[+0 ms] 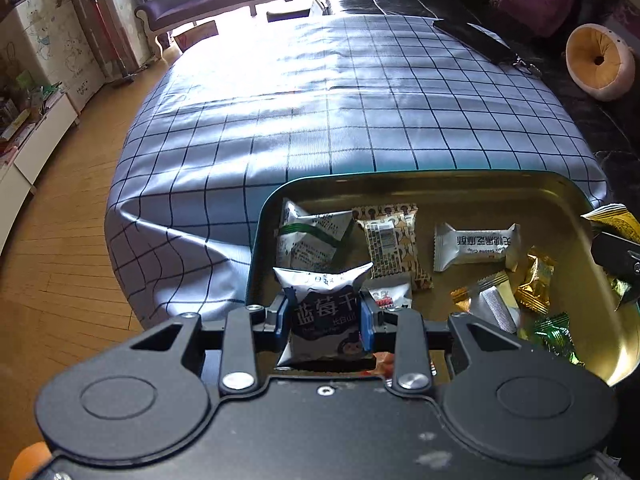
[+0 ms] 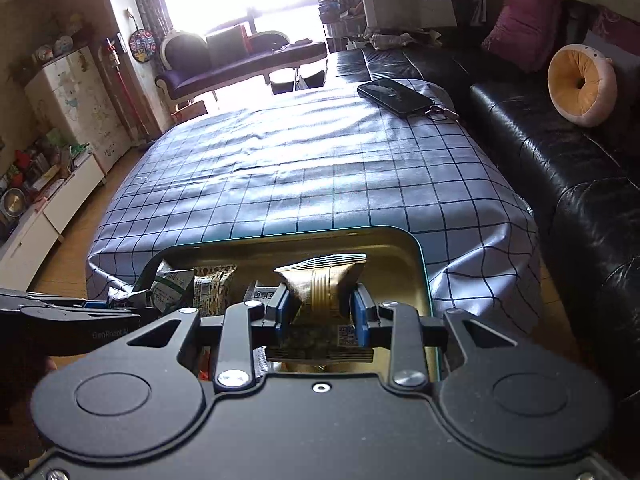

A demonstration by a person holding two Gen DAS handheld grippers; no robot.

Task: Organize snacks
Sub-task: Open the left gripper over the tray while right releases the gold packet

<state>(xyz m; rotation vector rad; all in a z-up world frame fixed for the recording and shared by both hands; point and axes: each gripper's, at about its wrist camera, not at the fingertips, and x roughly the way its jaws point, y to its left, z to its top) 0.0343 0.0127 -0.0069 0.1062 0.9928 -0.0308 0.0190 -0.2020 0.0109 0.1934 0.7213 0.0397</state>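
Both grippers loaded over the tin (image 1: 500,178)

Your left gripper (image 1: 326,318) clamps the blueberry packet (image 1: 324,312); your right gripper (image 2: 320,312) clamps the gold packet (image 2: 324,284). Lower each to bare floor just ahead before releasing.

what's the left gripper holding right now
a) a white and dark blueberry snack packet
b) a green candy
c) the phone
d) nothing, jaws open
a: in the left wrist view the left gripper has its jaws shut on the blueberry snack packet, held over the gold tin; the phone lies far off on the tablecloth.
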